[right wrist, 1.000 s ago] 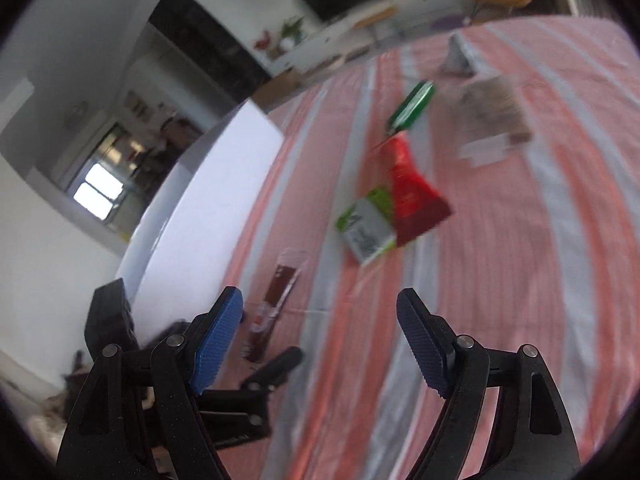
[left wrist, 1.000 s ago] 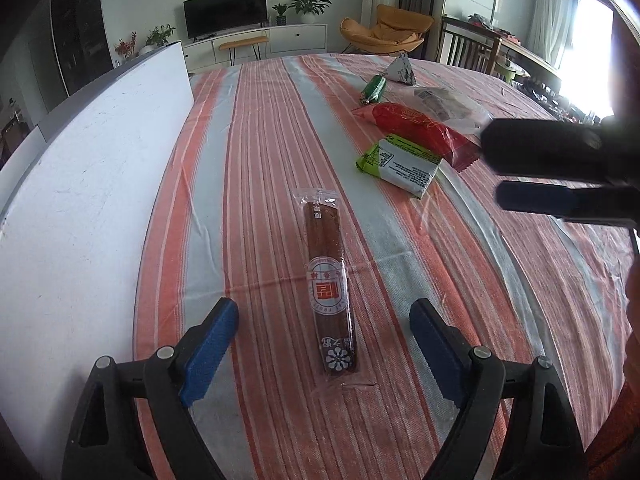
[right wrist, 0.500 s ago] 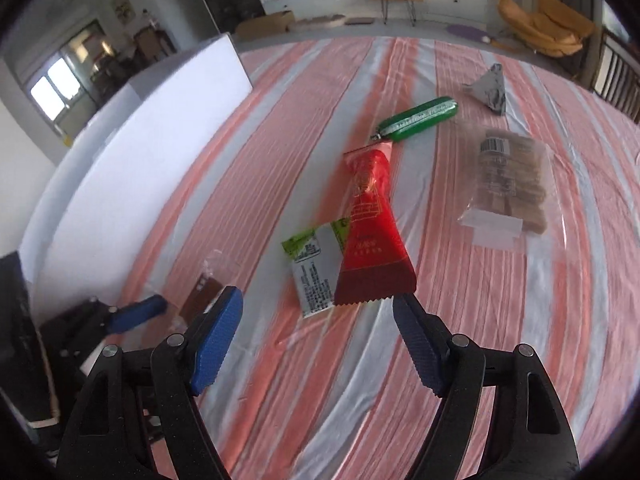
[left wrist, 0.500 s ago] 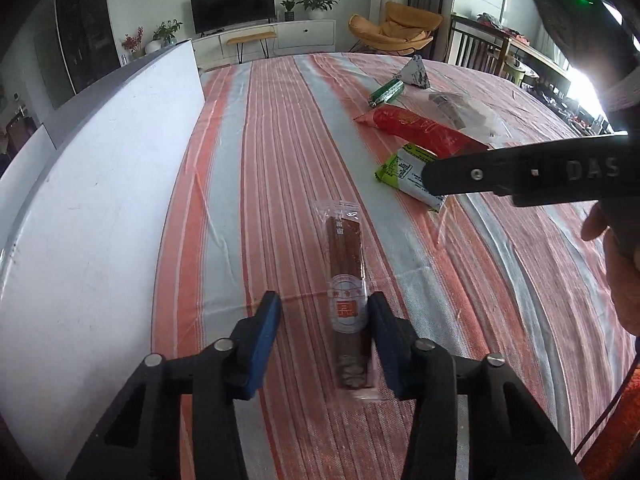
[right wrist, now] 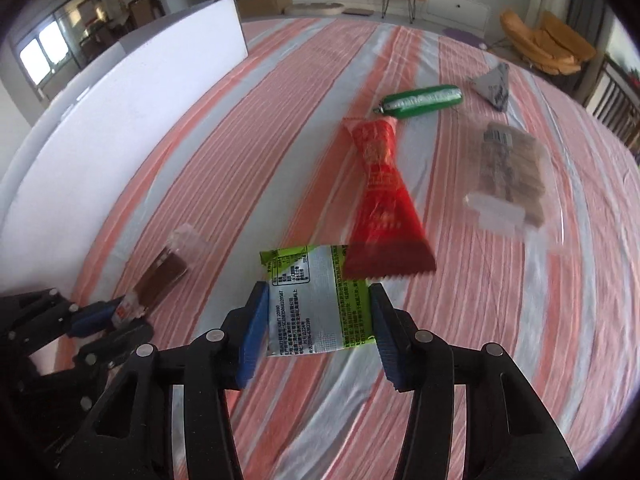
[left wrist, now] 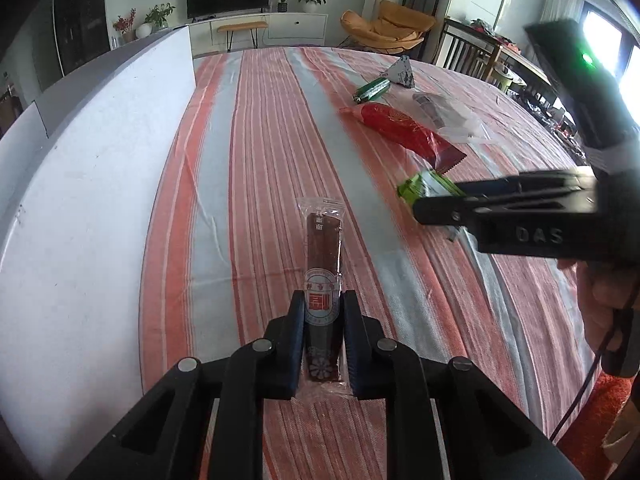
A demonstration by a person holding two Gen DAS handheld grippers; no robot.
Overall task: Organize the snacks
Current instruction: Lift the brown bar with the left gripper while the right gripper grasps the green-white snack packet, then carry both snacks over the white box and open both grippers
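My left gripper is shut on the near end of a long brown snack bar in clear wrap, which lies on the striped tablecloth; the bar also shows in the right wrist view. My right gripper is open, with its jaws on either side of a green and silver snack packet. The packet's far corner lies under a red snack pouch. In the left wrist view the right gripper's fingers cover most of the green packet.
A white board stands along the table's left side. Farther back lie a green sausage stick, a clear bag of brown biscuits and a grey triangular packet. The table's right edge drops off near the hand.
My left gripper closed onto the brown snack bar. My right gripper swung down and forward over the green packet, and its jaws narrowed around it.
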